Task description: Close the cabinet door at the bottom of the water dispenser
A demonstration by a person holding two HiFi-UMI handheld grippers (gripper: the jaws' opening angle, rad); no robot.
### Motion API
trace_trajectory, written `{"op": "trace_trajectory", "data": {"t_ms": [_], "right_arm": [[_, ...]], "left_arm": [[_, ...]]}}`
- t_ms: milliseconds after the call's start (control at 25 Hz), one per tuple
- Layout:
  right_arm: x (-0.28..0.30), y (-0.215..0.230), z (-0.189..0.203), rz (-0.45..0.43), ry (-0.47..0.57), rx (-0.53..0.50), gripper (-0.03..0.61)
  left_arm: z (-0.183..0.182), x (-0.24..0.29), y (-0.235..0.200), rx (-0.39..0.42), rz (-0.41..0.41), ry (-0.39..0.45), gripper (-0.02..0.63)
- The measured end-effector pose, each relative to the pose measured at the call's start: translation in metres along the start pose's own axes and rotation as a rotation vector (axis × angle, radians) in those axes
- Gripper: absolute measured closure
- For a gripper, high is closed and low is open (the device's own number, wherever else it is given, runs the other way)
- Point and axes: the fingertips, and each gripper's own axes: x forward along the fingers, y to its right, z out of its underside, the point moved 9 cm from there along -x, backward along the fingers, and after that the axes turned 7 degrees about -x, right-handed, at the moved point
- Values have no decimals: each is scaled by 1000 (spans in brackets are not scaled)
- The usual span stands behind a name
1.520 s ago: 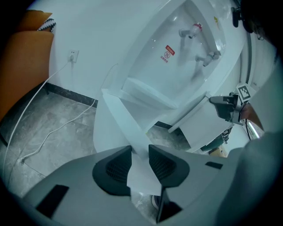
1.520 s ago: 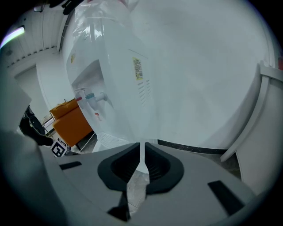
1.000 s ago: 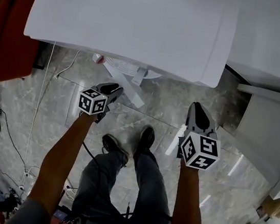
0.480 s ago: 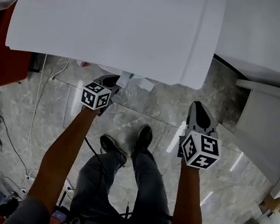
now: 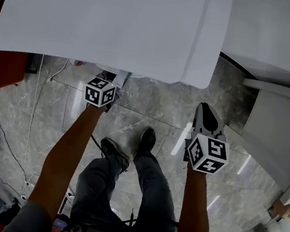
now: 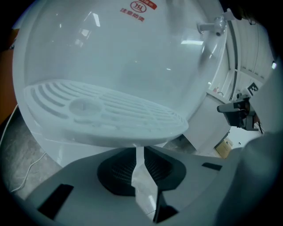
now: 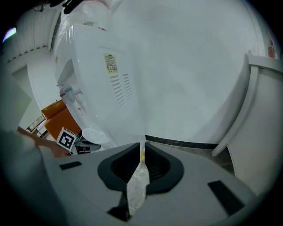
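So the person is standing right over the water dispenser (image 5: 110,22), looking down. The left gripper (image 5: 107,80) is reaching in low under its front, just below the drip tray (image 6: 101,110). Its jaws have just been closing, and they're pinching a thin white strip that I'm reading as the edge of the cabinet door (image 6: 139,161). It's filling the narrow gap between the tips, so that hand is gripping the door as far as I can see.

The right gripper (image 5: 205,111) is hanging off to the side over the marble floor (image 5: 150,113), apart from the dispenser's front. Its jaws are pressed together and carrying nothing. There's a tiny yellowish speck at the tips, and I can't tell what it is.

Progress-wise, I'm guessing we're somewhere in the middle. The grab is done. From above the door is barely showing because it's sitting almost entirely under the dispenser's overhanging top, so it's probably not sticking out far. No view is showing the cabinet front though, so I can't say whether it's flush yet.

What's left, I reckon, is pushing it the last bit until it's seated, then letting go. The thing I'd be worrying about is the jaws getting caught between door and frame.
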Motion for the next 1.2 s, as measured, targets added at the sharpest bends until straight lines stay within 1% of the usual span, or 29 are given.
{"op": "trace_trajectory", "data": {"t_ms": [320, 480, 600, 840, 1000, 1200], "right_arm": [[-6, -3, -5, -5, 4, 5, 546], [-15, -10, -19, -11, 17, 10, 546], [-24, -15, -33, -19, 29, 15, 546], [-58, -29, -73, -38, 53, 10, 546], [-84, -40, -111, -47, 85, -8, 546], [-116, -51, -168, -63, 160, -39, 546]], "left_arm": [[5, -9, 4, -27, -14, -17, 548], [6, -32, 11, -25, -40, -26, 557], [-2, -57, 21, -25, -48, -9, 563], [-31, -126, 56, -22, -55, 64, 586], [-65, -184, 77, -26, -72, 153, 592], [-119, -259, 99, 7, -109, 277, 597]]}}
